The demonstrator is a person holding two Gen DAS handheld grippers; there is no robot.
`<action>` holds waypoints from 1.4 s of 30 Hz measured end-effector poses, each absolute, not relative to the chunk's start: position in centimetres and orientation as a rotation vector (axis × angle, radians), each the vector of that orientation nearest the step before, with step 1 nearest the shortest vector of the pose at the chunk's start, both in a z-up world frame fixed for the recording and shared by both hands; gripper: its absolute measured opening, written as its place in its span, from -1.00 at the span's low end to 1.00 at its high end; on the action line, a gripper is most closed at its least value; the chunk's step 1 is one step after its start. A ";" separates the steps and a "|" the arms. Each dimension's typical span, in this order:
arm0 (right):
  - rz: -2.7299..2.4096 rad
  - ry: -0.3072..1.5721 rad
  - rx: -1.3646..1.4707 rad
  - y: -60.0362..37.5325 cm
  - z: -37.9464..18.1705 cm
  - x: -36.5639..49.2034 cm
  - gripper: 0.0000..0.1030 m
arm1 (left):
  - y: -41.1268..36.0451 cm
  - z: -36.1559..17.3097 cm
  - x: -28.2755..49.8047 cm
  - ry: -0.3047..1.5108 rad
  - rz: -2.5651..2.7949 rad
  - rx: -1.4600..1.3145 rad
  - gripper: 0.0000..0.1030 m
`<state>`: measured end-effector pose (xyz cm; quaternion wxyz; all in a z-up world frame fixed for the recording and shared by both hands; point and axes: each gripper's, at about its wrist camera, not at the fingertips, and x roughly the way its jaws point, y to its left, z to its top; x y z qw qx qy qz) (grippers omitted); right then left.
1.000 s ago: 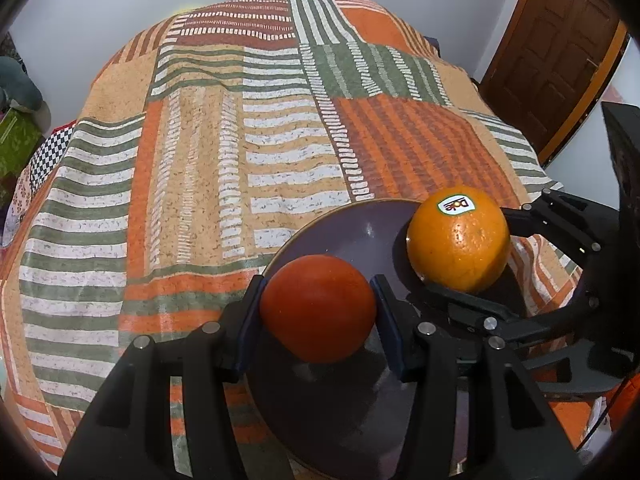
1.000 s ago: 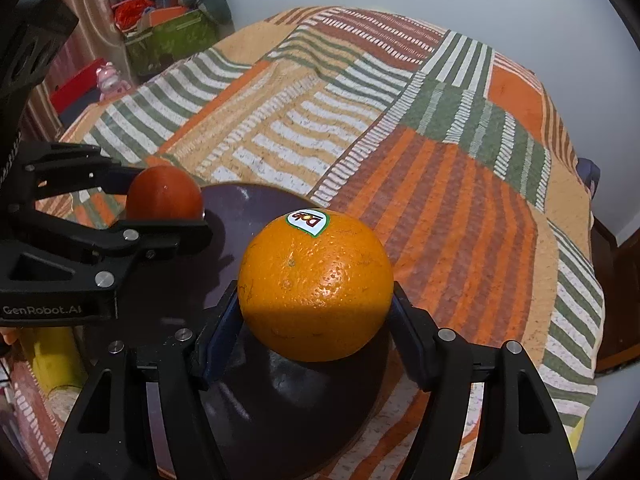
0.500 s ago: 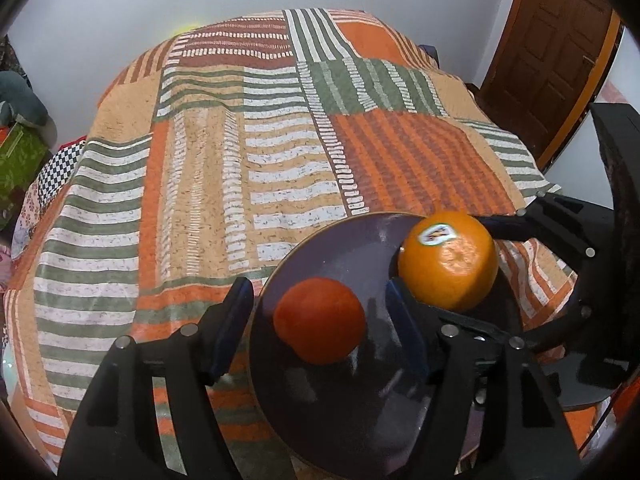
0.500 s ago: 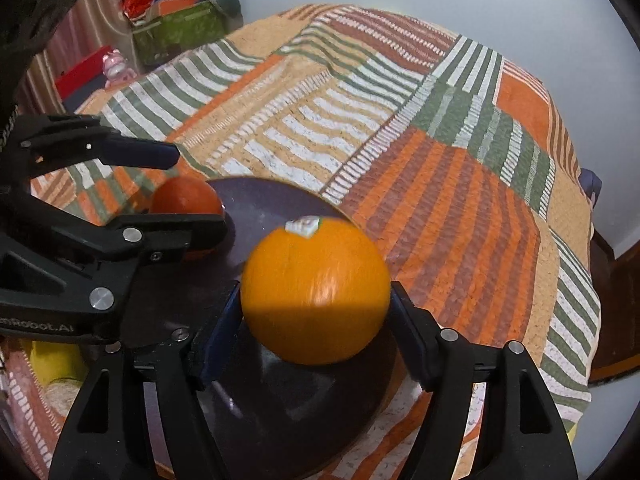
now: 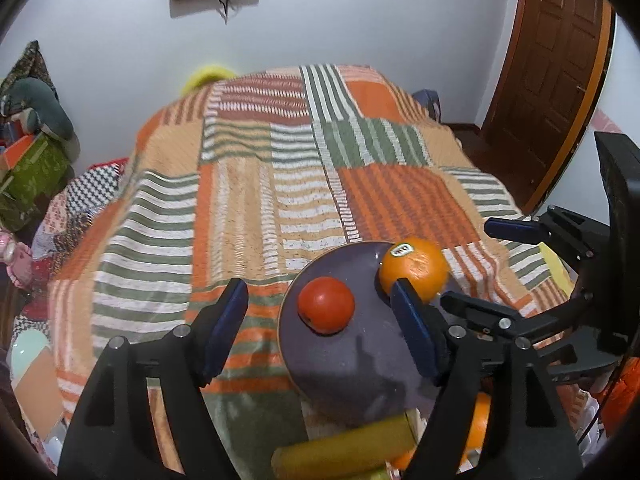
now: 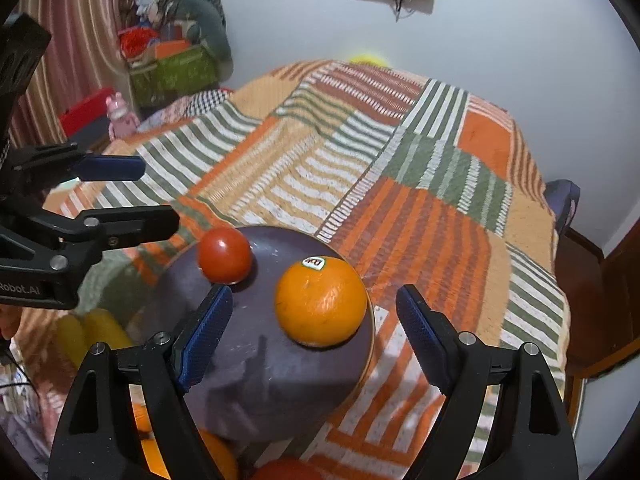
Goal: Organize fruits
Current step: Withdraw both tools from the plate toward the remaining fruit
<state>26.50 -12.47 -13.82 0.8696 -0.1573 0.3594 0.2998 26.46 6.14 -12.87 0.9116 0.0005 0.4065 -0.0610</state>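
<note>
- The left gripper (image 5: 320,334) has let go of the tomato (image 5: 326,311): a second ago its pads were pressed on the fruit, now the jaws are opening and stand clear on both sides of it.
- The right gripper (image 6: 314,336) did the same with the orange (image 6: 321,303); its jaws are opening too, and there is a gap between each pad and the fruit.
- Both fruits now rest on the plate (image 5: 360,364). The tomato is on the left part of the plate, the orange on the right part close to the rim, and the two are near each other but apart.
- Both grippers have pulled up and back from the plate, since the fruits look smaller and lower between the fingers than half a second ago.
- I judge that this placing step is finished: two fruits are delivered and neither seems to roll.
- More fruit lies just beside the near edge of the plate: bananas (image 6: 94,334) and at least one more orange fruit (image 6: 218,456). These probably come next.
- The orange near the rim of the plate could roll off onto the bedcover (image 5: 248,208) if the plate is pushed.
</note>
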 end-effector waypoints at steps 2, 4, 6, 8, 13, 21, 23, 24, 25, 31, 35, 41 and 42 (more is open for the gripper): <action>0.626 0.733 -0.318 -12.9 -13.1 25.2 0.59 | 6.2 -12.1 25.1 0.814 -0.117 0.003 0.63; 0.623 0.717 -0.307 -13.3 -12.7 24.1 0.59 | 6.4 -11.5 23.5 0.790 -0.111 0.000 0.68; 0.622 0.704 -0.292 -13.8 -12.2 22.7 0.59 | 6.6 -11.2 22.2 0.784 -0.105 -0.002 0.71; 0.624 0.702 -0.273 -14.3 -12.1 21.8 0.59 | 6.9 -11.1 20.9 0.786 -0.096 -0.003 0.76; 0.619 0.715 -0.243 -15.4 -12.6 19.5 0.59 | 7.3 -12.0 17.9 0.815 -0.083 -0.015 0.82; 0.604 0.765 -0.204 -16.5 -15.1 17.1 0.59 | 8.2 -15.9 14.7 0.914 -0.048 -0.058 0.91; 0.604 0.779 -0.198 -16.6 -15.6 16.6 0.59 | 8.2 -17.1 14.3 0.941 -0.041 -0.056 0.91; 0.600 0.786 -0.200 -16.6 -16.1 16.5 0.59 | 8.4 -17.6 14.3 0.953 -0.040 -0.057 0.91; 0.600 0.788 -0.202 -16.5 -16.3 16.2 0.59 | 8.5 -18.0 14.3 0.968 -0.042 -0.057 0.91; 0.595 0.814 -0.212 -15.9 -18.1 15.2 0.54 | 9.0 -20.6 15.3 1.030 -0.035 -0.074 0.91; 0.602 0.843 -0.232 -15.2 -19.0 15.7 0.29 | 9.4 -21.4 16.3 1.040 -0.037 -0.118 0.92; 0.591 0.855 -0.276 -14.1 -20.0 16.2 0.27 | 9.3 -22.3 17.3 1.044 -0.094 -0.115 0.93; 0.590 0.859 -0.281 -14.0 -20.2 16.3 0.27 | 9.3 -22.4 17.4 1.046 -0.105 -0.123 0.93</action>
